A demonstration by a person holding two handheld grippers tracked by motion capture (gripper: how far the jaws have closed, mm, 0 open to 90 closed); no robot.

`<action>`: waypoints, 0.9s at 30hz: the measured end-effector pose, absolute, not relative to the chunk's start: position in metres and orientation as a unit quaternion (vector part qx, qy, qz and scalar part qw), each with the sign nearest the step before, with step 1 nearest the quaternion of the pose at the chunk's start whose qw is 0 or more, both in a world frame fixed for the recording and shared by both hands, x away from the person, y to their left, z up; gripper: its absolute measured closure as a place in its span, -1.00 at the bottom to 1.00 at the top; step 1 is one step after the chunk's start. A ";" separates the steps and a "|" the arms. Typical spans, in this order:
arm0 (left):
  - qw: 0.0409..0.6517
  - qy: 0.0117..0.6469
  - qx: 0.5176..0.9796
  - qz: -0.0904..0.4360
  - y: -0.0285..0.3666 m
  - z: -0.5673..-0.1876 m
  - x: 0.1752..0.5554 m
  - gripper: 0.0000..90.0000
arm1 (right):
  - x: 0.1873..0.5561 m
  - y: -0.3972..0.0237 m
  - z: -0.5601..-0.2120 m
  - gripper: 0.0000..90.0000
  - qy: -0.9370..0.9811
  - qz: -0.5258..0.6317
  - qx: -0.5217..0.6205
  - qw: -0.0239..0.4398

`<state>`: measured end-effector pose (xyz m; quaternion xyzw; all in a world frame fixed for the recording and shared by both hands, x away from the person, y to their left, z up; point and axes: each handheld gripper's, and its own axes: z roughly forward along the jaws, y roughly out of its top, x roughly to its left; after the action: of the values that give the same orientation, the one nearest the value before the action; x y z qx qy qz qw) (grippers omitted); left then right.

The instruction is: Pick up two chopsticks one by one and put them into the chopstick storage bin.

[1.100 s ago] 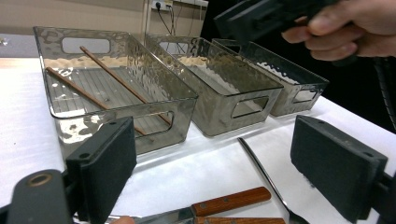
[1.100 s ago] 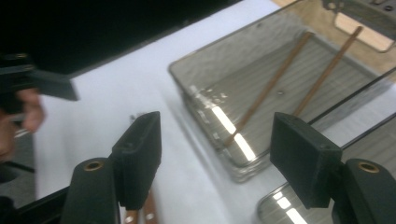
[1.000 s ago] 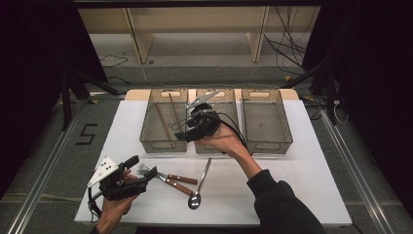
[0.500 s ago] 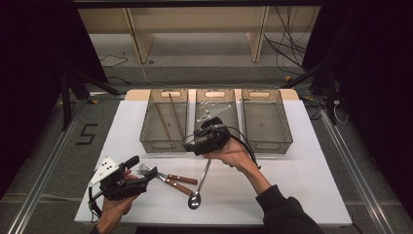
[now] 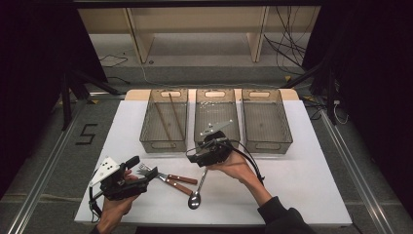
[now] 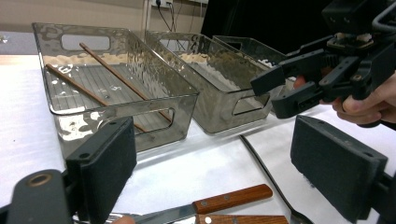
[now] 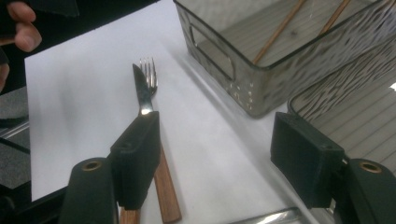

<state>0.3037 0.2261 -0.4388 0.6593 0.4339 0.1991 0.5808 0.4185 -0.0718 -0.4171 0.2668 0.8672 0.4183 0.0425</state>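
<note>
Spoon [image 5: 198, 188], near centre of white table [image 5: 302, 185], bowl toward the near edge, handle pointing far toward the bins; lying loose, apparently waiting to be sorted.

Three clear bins in a row along the far side, presumably one per kind of utensil. Left bin [image 5: 163, 145] holding two chopsticks [image 5: 170, 114], laid lengthwise. Middle bin [image 5: 216, 140] and right bin [image 5: 268, 144] seemingly without cutlery.

Right gripper [image 5: 191, 156], just near of the middle bin and above the far end of the spoon handle. Jaws spread wide, nothing between the pads, pointed leftward and down over the cutlery; probably lining up a pick.

Left gripper [image 5: 146, 174], at the near left, low over the table, jaws likewise wide apart and gripping nothing. Parked beside the cutlery, perhaps to leave room for the other hand.

Knife [image 5: 178, 183] and fork [image 5: 143, 169], wooden-handled, side by side just left of the spoon, tips toward the left gripper, handles toward the spoon. Neither one held.
</note>
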 end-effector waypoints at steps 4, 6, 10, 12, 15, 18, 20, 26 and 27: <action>0.581 0.434 0.659 0.200 0.226 -0.439 0.304 -0.69 | 0.419 -0.071 -0.426 -0.21 0.875 0.402 0.267 0.043; 0.580 0.434 0.659 0.200 0.227 -0.438 0.304 -0.69 | 0.419 -0.072 -0.431 -0.16 0.878 0.394 0.268 0.043; 0.581 0.434 0.659 0.199 0.225 -0.438 0.304 -0.69 | 0.420 -0.073 -0.441 0.00 0.884 0.379 0.269 0.046; 0.579 0.434 0.661 0.199 0.225 -0.438 0.304 -0.69 | 0.420 -0.072 -0.445 0.09 0.885 0.371 0.277 0.045; 0.580 0.433 0.660 0.198 0.224 -0.438 0.305 -0.69 | 0.421 -0.071 -0.452 0.24 0.888 0.360 0.281 0.051; 0.581 0.432 0.660 0.197 0.223 -0.438 0.305 -0.69 | 0.422 -0.072 -0.459 0.37 0.893 0.349 0.280 0.056; 0.581 0.432 0.661 0.197 0.223 -0.438 0.304 -0.69 | 0.423 -0.073 -0.463 0.46 0.894 0.343 0.282 0.059; 0.584 0.431 0.659 0.197 0.225 -0.438 0.303 -0.69 | 0.426 -0.074 -0.474 0.71 0.890 0.339 0.298 0.063; 0.584 0.431 0.659 0.197 0.225 -0.438 0.303 -0.69 | 0.426 -0.074 -0.476 0.74 0.891 0.337 0.295 0.067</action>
<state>0.3028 0.2249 -0.4377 0.6589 0.4310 0.1975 0.5840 0.4265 -0.0741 -0.4756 0.2953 0.8915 0.3371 0.0670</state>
